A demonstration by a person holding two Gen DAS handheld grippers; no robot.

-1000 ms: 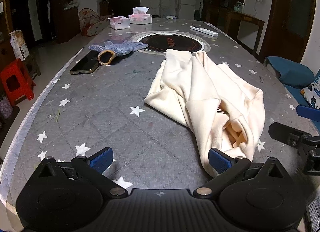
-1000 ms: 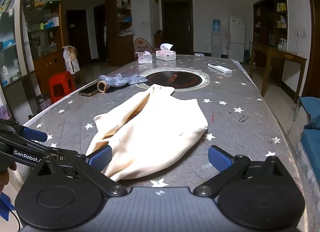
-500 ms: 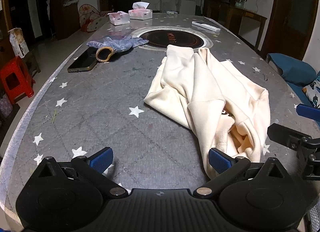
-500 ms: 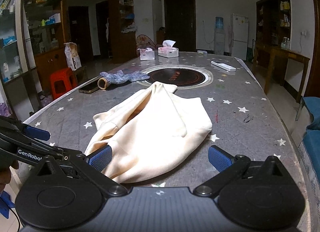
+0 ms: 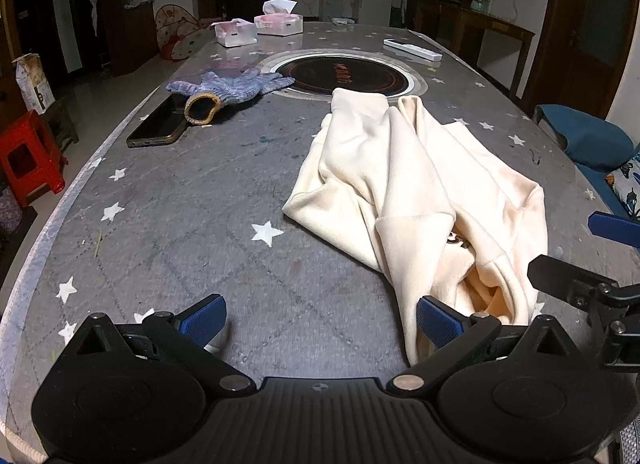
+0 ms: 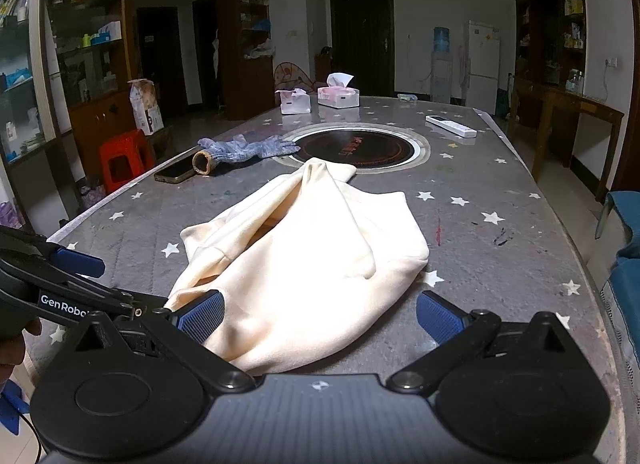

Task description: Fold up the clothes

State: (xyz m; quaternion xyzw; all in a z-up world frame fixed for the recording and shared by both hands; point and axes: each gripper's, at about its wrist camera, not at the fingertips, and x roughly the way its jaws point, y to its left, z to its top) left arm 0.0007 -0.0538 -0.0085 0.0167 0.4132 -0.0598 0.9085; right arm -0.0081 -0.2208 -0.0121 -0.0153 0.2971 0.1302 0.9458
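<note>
Cream garment (image 5: 420,183) lies crumpled on table (image 5: 180,223); both tools gape.

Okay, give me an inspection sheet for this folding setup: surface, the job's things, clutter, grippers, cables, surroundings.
Surface: grey star-print table with a round inset hob.
Job's things: cream garment, crumpled and unfolded.
Clutter: knit glove lying partly on a phone; two tissue boxes; white remote.
Grippers: left gripper open over bare table, its right finger at the garment's edge; right gripper open over the garment's near edge.
Cables: thin dark cable below the left gripper.
Surroundings: red stool, shelving, fridge.
</note>
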